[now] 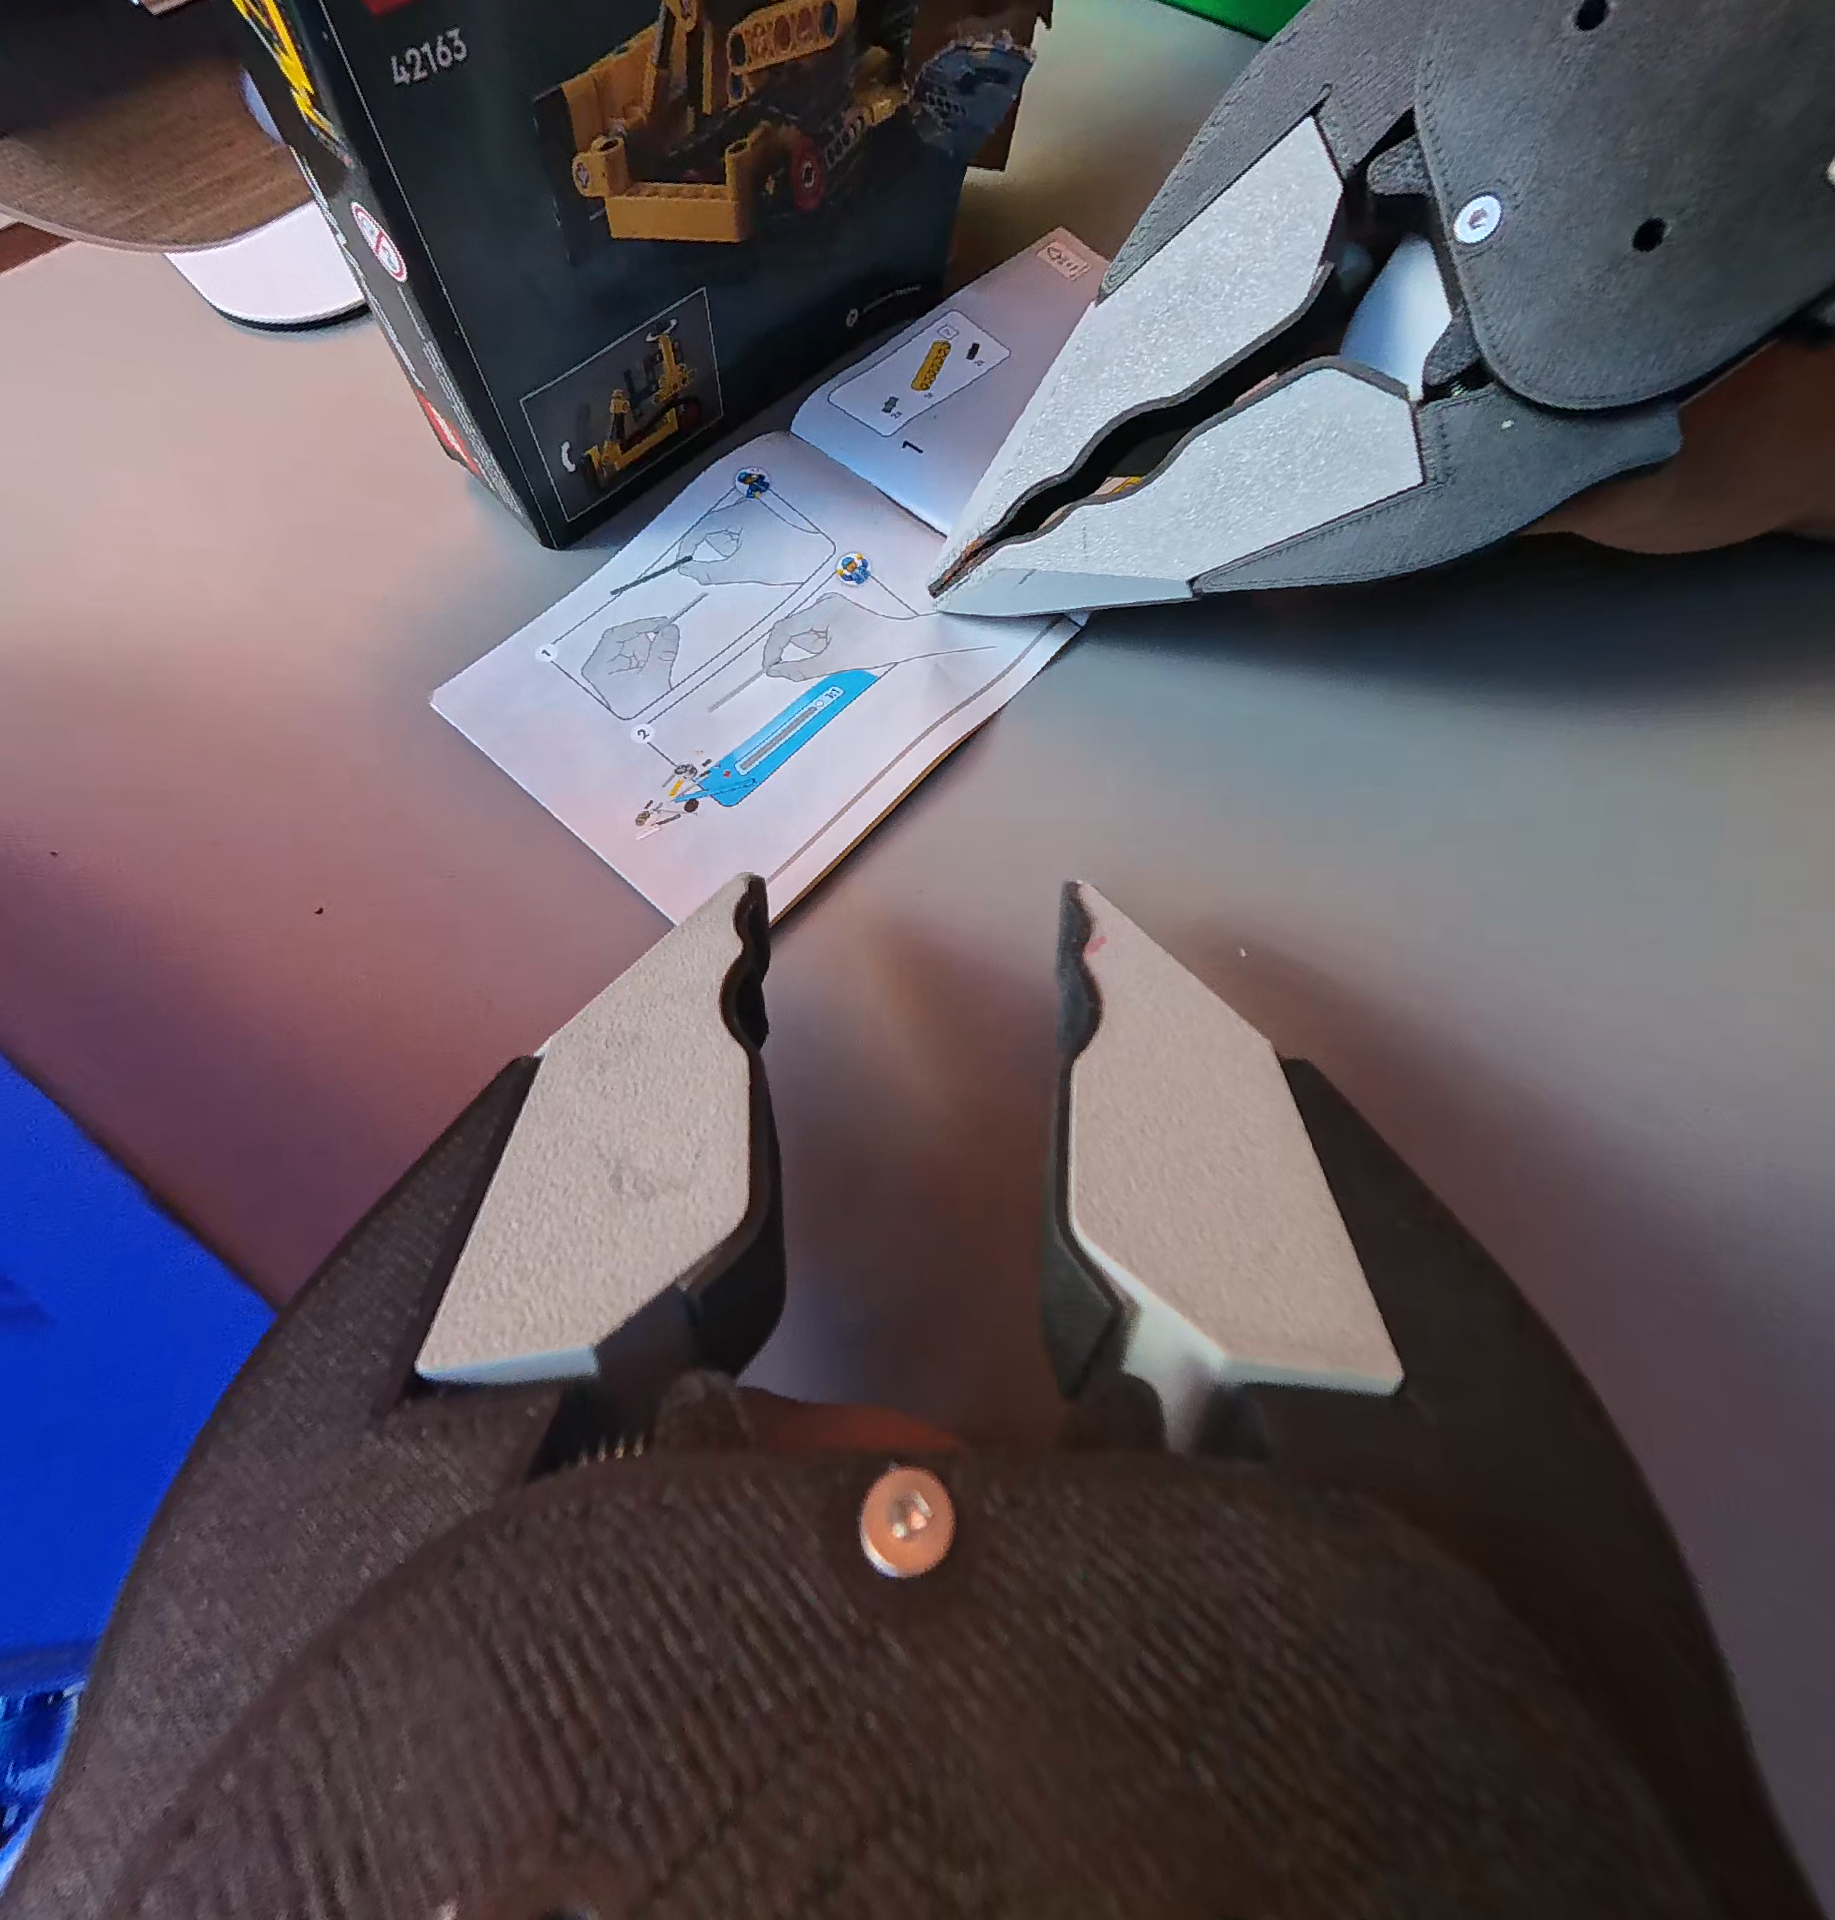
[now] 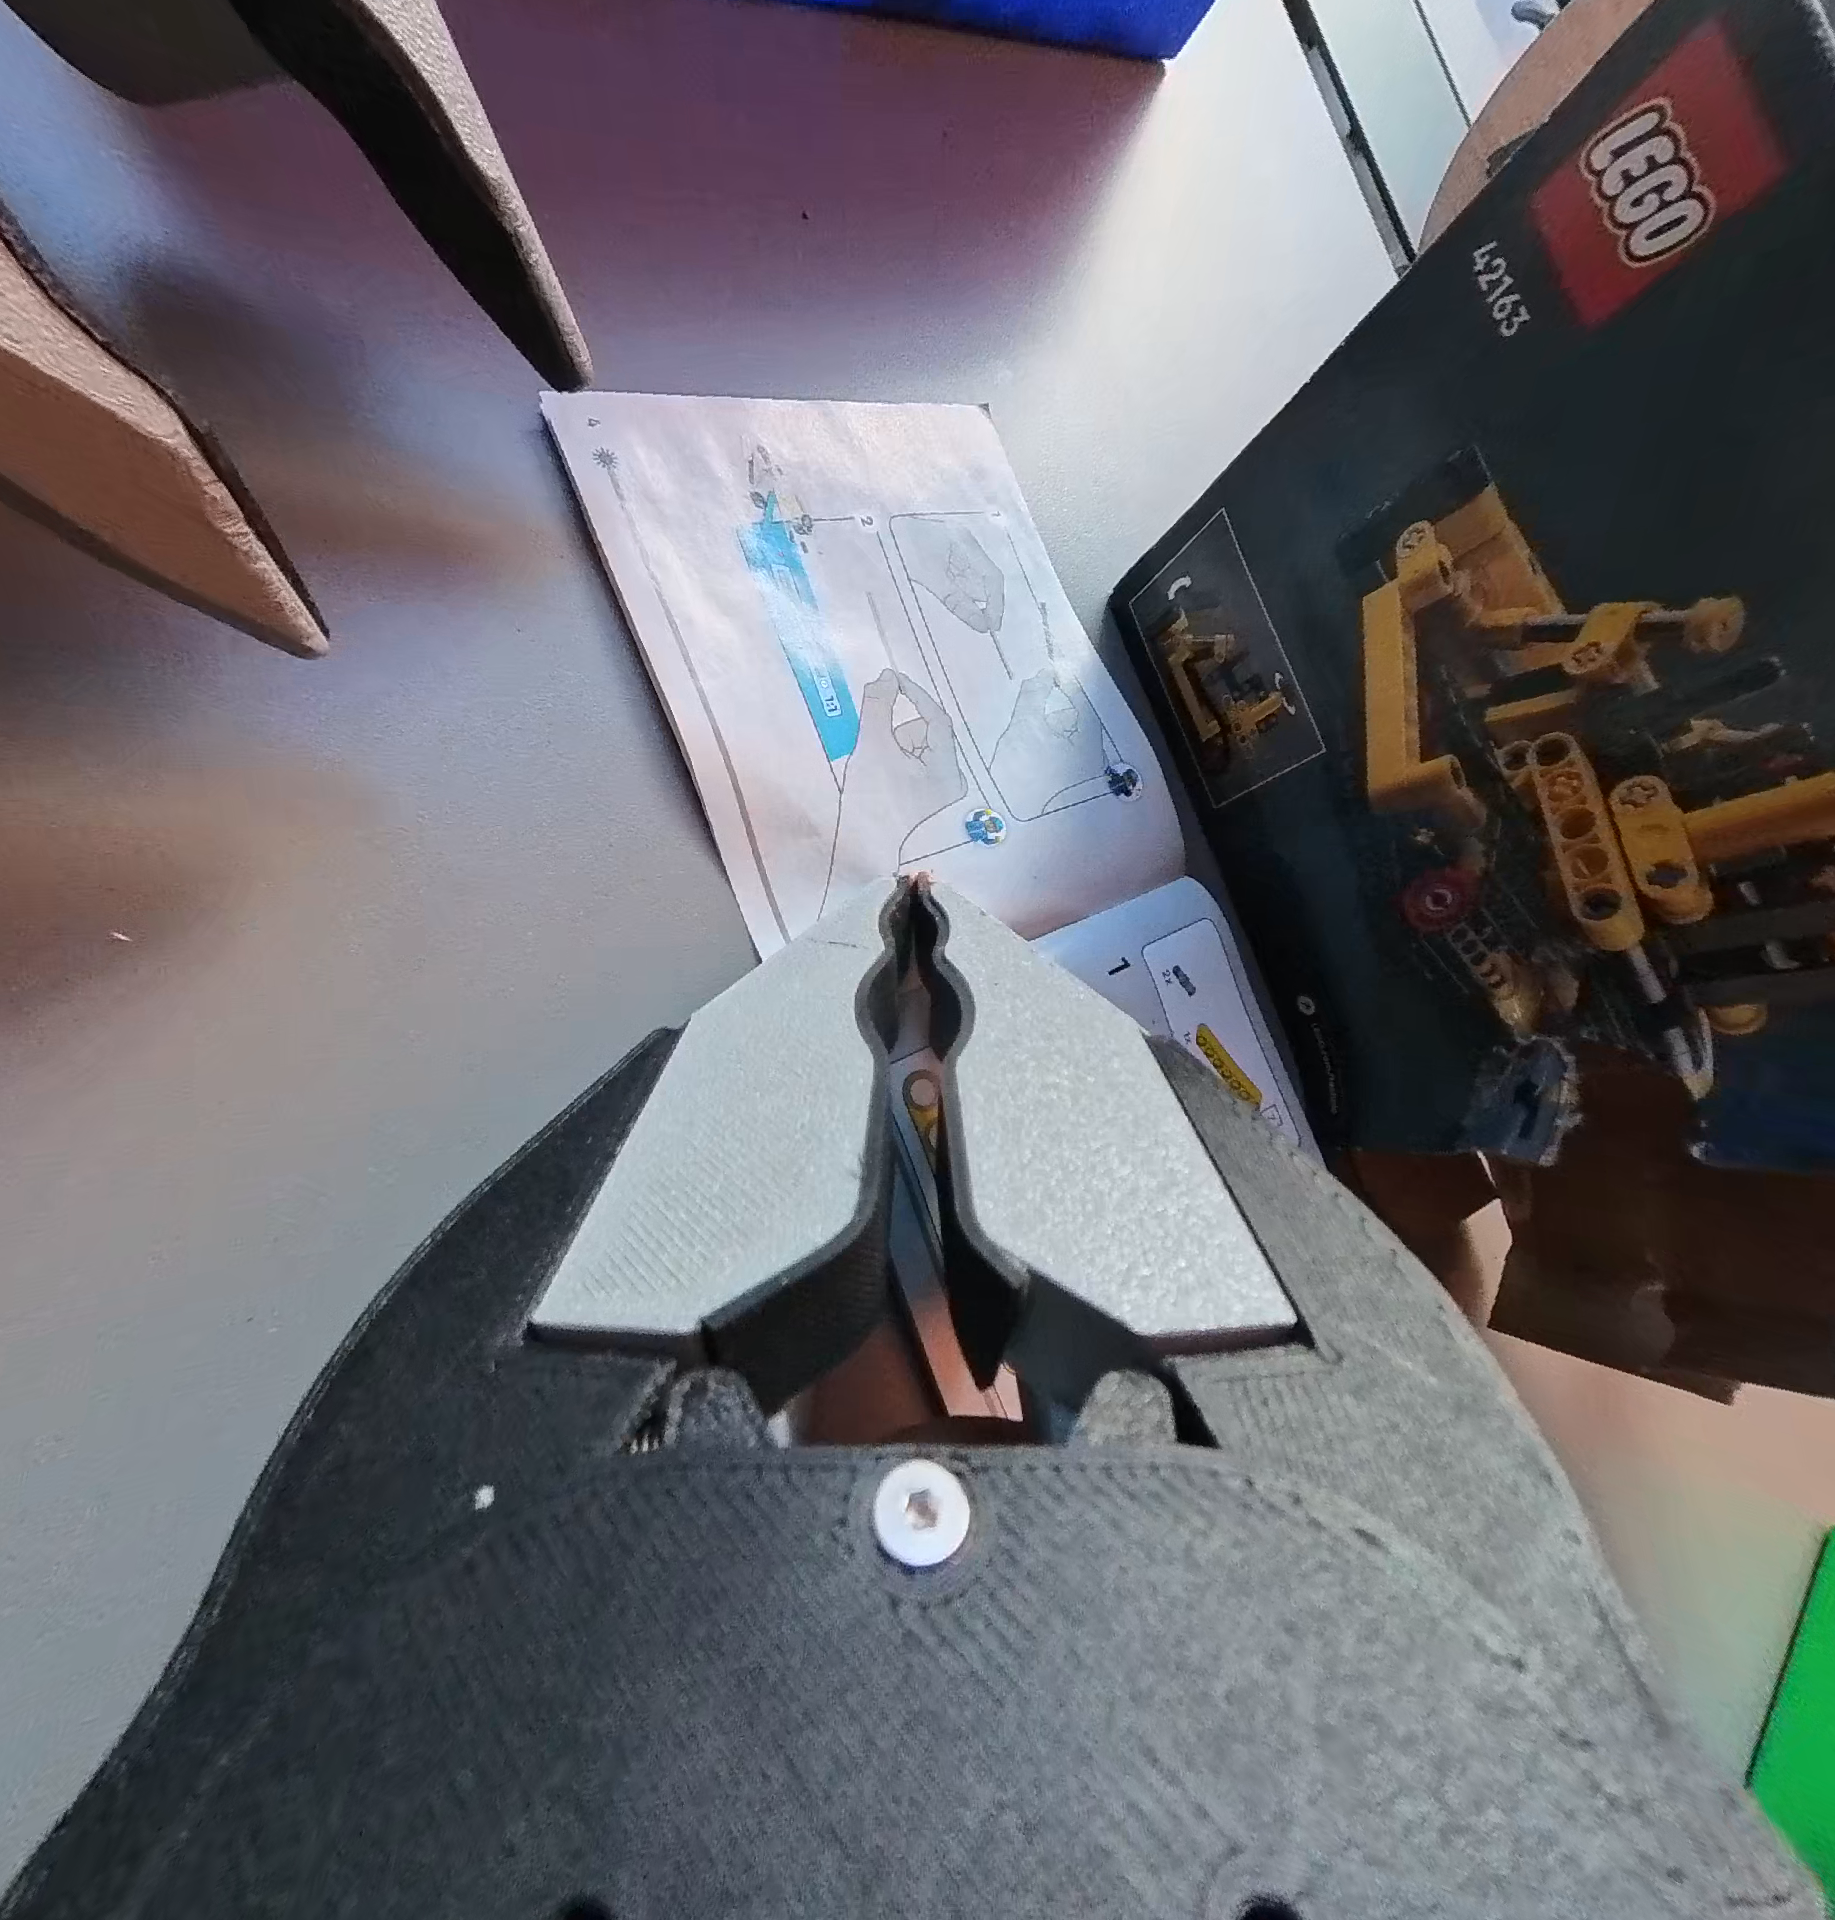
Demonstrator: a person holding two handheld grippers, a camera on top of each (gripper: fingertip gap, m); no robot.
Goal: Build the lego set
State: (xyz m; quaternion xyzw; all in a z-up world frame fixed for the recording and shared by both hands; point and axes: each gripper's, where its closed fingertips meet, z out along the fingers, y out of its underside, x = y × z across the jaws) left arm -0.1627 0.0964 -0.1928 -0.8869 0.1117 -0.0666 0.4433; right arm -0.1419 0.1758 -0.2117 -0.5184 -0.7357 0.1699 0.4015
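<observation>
An open instruction booklet (image 1: 747,675) lies flat on the grey table (image 1: 1412,935), just in front of the black Lego box (image 1: 601,260) with a yellow vehicle pictured on it. My right gripper (image 1: 954,582) lies on its side at the booklet's right edge, shut on a page of it. In the right wrist view (image 2: 913,883) the printed page shows through the gap between its fingers. My left gripper (image 1: 913,904) is open and empty, hovering at the booklet's near corner. Its fingers (image 2: 165,488) show at the top left of the right wrist view. No loose Lego pieces are in view.
The box (image 2: 1515,727) stands upright right of the booklet (image 2: 840,644) in the right wrist view. A blue object (image 1: 61,1351) sits at the left, a green one (image 2: 1827,1714) at the right. A white round base (image 1: 269,281) under a wooden top is behind the box. My hands' fingertips stand some 9 cm from each other.
</observation>
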